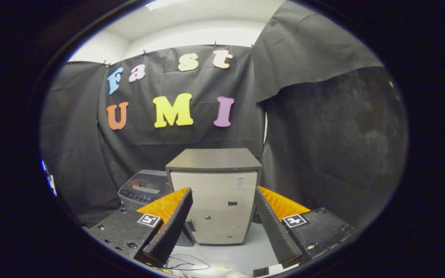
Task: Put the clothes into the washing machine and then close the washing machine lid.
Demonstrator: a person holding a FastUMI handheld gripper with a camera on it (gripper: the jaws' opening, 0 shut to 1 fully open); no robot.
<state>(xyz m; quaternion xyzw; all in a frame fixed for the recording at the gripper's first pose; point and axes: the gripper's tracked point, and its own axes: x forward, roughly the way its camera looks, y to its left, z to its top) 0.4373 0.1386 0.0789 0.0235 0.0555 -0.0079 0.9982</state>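
Hand-held gripper [222,220]: fingers wide apart, nothing between them, held above a pale floor [242,256] where a thin dark cable [187,264] lies just below the fingertips.

Just ahead, framed between the fingers: a small box-shaped cabinet [216,200], pale front, dark flat top, standing upright on the floor.

Beside and slightly behind the cabinet, beyond the left finger: washing machine [143,189], of which I see a grey sloped control panel. Its lid and tub opening are hidden by the finger and the cabinet, so open or shut cannot be told.

I can make out no clothes.

Step in hand: undecided. Empty, parted fingers fit both an approach to fetch clothes and a pull-back after the lid is down.

Beyond: black cloth wall [323,135].
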